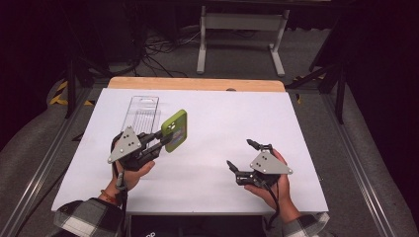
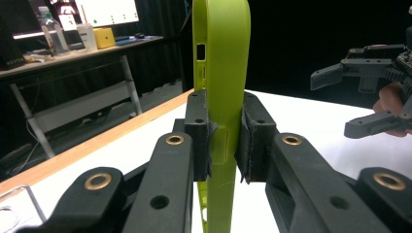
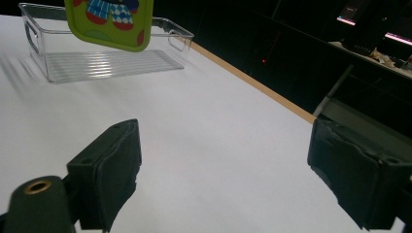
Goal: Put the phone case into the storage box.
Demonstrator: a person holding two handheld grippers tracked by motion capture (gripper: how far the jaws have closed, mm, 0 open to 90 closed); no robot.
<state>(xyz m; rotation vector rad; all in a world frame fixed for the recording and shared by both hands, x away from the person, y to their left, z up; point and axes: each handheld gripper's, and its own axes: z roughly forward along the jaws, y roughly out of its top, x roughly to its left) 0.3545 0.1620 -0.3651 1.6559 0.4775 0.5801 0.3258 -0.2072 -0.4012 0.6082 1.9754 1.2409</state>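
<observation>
Left gripper [image 2: 224, 145] is seen closed on a green phone case [image 2: 221, 73]; in the left gripper view the pads [image 2: 201, 131] are pressed against the two faces of the case, low on its body, and most of the case stands free above the jaws. Right gripper [image 1: 243, 157] is held open and empty above the white table [image 1: 222, 123], well apart from the case; its jaws are seen spread wide in the right gripper view.

Case position: held in the air over the left half of the table, just beside the near end of a clear plastic tray [image 1: 142, 111]. From the high view no contact with the tray is judged.

Orientation: the case is held on edge. Its long axis runs roughly away from the person, in line with the left gripper's jaws. The printed face [image 3: 111, 19] is turned toward the right gripper.

Risks, as judged:
- Thin, flexible shell is gripped near one end only; it could pivot or slip between the pads if swung quickly.
- Squeeze could bow the shell.
- Free end could strike the tray wall if lowered without being aligned with the tray's length.
</observation>
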